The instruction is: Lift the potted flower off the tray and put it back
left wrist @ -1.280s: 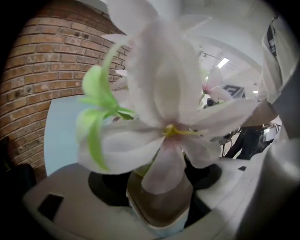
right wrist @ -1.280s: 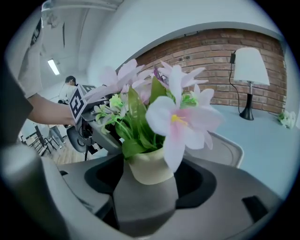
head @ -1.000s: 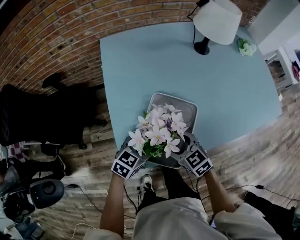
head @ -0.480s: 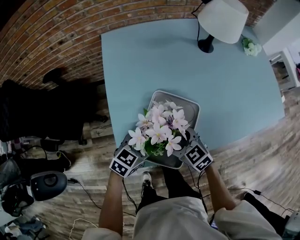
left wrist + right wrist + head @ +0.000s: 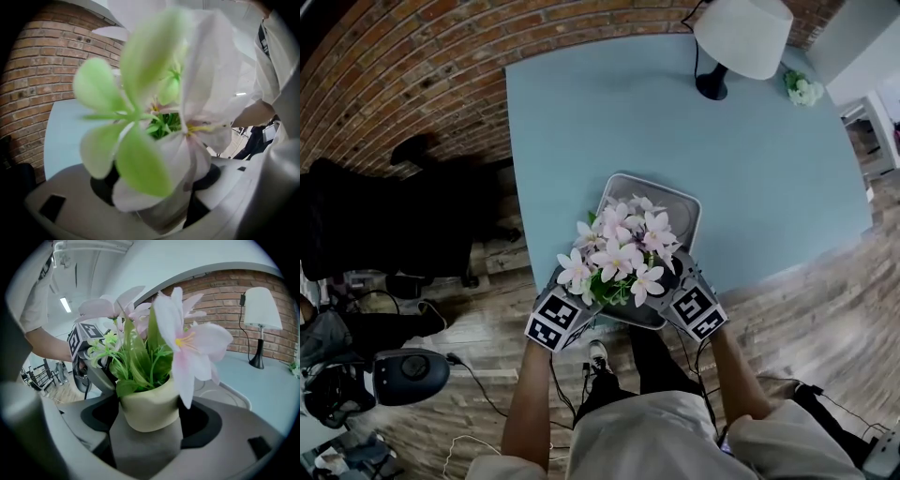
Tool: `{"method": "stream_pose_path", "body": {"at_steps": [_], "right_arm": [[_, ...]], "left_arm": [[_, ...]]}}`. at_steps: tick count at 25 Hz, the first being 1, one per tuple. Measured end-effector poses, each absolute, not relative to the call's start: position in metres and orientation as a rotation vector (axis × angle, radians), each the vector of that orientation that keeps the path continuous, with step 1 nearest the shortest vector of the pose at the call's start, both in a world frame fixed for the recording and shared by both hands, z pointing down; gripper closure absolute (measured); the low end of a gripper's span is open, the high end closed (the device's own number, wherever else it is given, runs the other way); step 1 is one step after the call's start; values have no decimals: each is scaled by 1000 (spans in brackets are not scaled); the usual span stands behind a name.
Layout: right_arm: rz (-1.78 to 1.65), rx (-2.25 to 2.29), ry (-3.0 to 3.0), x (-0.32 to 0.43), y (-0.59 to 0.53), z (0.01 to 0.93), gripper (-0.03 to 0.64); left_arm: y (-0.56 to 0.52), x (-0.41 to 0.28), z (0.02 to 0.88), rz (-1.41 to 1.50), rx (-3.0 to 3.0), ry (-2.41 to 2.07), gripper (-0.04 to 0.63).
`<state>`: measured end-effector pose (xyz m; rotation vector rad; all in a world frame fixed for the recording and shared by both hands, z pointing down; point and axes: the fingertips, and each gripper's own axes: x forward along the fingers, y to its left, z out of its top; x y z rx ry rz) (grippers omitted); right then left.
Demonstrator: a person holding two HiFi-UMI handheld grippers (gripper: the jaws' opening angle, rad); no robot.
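The flower (image 5: 621, 258) stands upright at frame centre: pale pink blooms and green leaves in a cream pot (image 5: 149, 406). It is at the lower end of the grey, round-cornered tray (image 5: 675, 202), hiding that end.

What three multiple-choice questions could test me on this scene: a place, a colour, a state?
1. Where on the table is the tray? A) far corner B) near edge C) middle
2. What colour is the table? A) light blue B) red C) black
3. How does the potted flower stand? A) on its side B) upside down C) upright
Answers: 1 B, the head view shows it at that edge; 2 A, blue shows beyond the tray; 3 C, the right gripper view shows its flowers pointing up.
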<state>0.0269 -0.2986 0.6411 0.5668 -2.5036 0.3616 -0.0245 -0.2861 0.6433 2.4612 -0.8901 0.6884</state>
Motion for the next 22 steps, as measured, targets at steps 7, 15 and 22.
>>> {"method": "stream_pose_path", "body": {"at_steps": [7, 15, 22], "right_arm": [[388, 681, -2539, 30, -280, 609, 193], [330, 780, -2559, 25, -236, 556, 193], [309, 823, -2552, 23, -210, 517, 193]], "left_arm": [[-270, -23, 604, 610, 2551, -912, 236], [-227, -29, 552, 559, 2640, -918, 236], [-202, -31, 515, 557, 2646, -894, 237]]}}
